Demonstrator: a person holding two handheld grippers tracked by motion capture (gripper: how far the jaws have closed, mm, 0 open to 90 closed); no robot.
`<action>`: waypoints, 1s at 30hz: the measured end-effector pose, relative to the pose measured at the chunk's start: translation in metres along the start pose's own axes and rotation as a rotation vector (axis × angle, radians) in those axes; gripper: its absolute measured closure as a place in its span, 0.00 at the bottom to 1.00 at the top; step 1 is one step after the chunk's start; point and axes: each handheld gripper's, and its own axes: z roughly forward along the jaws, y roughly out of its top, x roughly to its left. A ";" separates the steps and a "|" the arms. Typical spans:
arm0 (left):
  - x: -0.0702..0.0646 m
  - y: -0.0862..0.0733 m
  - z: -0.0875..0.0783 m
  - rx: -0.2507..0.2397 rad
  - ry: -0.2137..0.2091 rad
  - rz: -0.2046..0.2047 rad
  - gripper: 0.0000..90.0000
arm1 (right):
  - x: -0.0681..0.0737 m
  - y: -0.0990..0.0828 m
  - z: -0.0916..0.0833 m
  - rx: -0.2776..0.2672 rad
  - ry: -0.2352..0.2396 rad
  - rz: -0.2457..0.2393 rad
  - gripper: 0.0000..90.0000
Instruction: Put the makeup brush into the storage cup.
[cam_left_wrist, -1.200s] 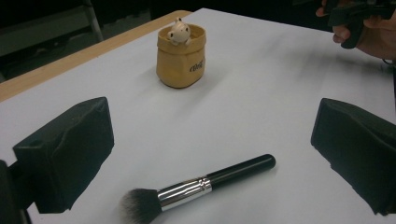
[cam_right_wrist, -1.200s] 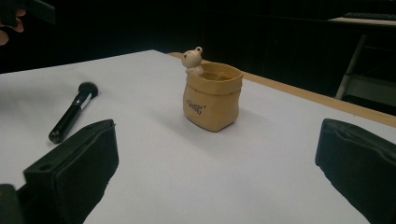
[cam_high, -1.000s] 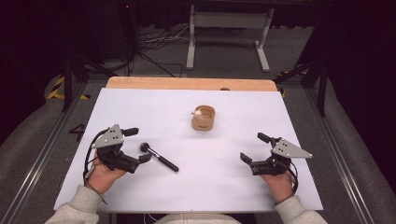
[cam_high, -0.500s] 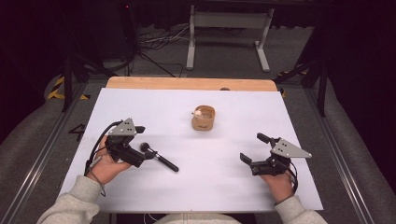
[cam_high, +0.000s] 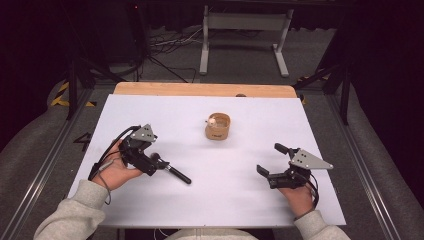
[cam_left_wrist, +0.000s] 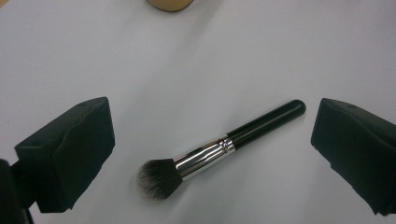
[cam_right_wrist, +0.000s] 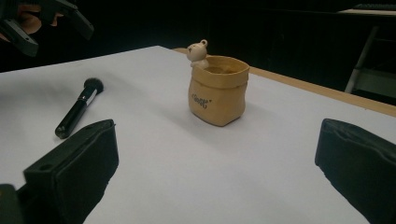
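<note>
L tongs (cam_left_wrist: 212, 154) released, over brush (cam_left_wrist: 219, 149) lying flat centre-left on worktop (cam_high: 240, 200) | R tongs (cam_high: 272, 162) released, lower right, idle | pot (cam_right_wrist: 217, 88) centre | risk: we clamp round handle off-centre w/ hard jaws → brush rolls/skids, bristles crushed

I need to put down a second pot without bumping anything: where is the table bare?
The white table is bare along its far strip, both sides of the tan pot, and in the middle front between the brush and the right tool. It is crowded at front left, where the left tool hovers over the brush.
</note>
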 end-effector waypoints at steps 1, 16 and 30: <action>0.001 0.000 0.001 0.013 0.000 0.006 0.00 | 0.000 0.000 0.000 0.000 0.001 0.000 0.00; 0.008 0.000 0.020 0.174 -0.035 0.053 0.00 | -0.004 0.000 -0.003 -0.028 0.018 0.034 0.00; 0.014 0.000 0.036 0.275 -0.111 0.032 0.02 | -0.003 -0.002 -0.005 -0.018 0.016 0.042 0.00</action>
